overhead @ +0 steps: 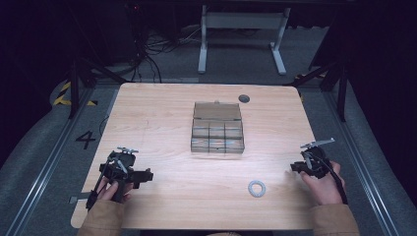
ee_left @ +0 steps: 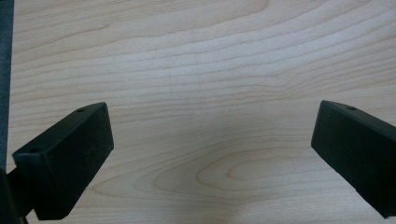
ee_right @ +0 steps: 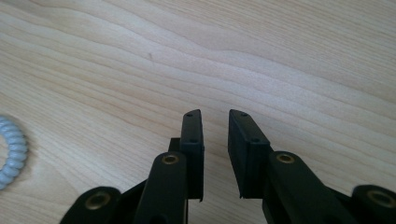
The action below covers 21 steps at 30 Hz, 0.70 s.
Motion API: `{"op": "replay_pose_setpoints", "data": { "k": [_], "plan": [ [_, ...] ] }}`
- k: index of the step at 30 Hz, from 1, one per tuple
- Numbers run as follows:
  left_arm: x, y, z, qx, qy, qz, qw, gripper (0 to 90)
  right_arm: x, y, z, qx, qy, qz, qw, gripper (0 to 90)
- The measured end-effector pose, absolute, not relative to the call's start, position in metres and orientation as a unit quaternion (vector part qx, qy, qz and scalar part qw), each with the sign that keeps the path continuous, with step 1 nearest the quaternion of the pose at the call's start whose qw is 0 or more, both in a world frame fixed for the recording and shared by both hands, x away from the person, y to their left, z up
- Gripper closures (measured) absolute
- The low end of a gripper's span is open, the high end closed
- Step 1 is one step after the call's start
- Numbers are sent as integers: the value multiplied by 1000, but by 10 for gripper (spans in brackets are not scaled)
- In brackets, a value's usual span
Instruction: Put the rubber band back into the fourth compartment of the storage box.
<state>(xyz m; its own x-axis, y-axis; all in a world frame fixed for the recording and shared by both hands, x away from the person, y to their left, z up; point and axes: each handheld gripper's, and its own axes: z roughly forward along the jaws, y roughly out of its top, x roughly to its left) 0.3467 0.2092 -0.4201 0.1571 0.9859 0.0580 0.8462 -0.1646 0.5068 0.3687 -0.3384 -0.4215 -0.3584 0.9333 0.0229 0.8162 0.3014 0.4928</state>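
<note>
My left gripper rests near the table's front left corner, held by a hand. In the left gripper view its jaws stand wide open over bare wood. My right gripper sits near the front right edge, pointing left. Its jaws are nearly together, with a narrow gap and nothing between them. A white coiled hair ring lies on the table in front of and left of the right gripper, apart from it; it also lies at the left edge of the right gripper view.
A clear box with several compartments and its lid tipped back stands mid-table. A small dark round object lies behind it near the far edge. The wooden table has rounded corners; a desk frame stands on the floor beyond.
</note>
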Motion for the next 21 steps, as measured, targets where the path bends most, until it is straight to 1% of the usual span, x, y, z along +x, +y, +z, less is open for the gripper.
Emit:
{"op": "replay_pose_setpoints", "data": {
  "k": [15, 21],
  "plan": [
    [346, 210, -419, 737, 624, 185, 184, 0, 363, -330, -408, 534, 802, 233, 130, 768],
    [346, 210, -419, 737, 625, 180, 183, 0, 359, -322, -402, 521, 814, 226, 120, 788]
  ]
}}
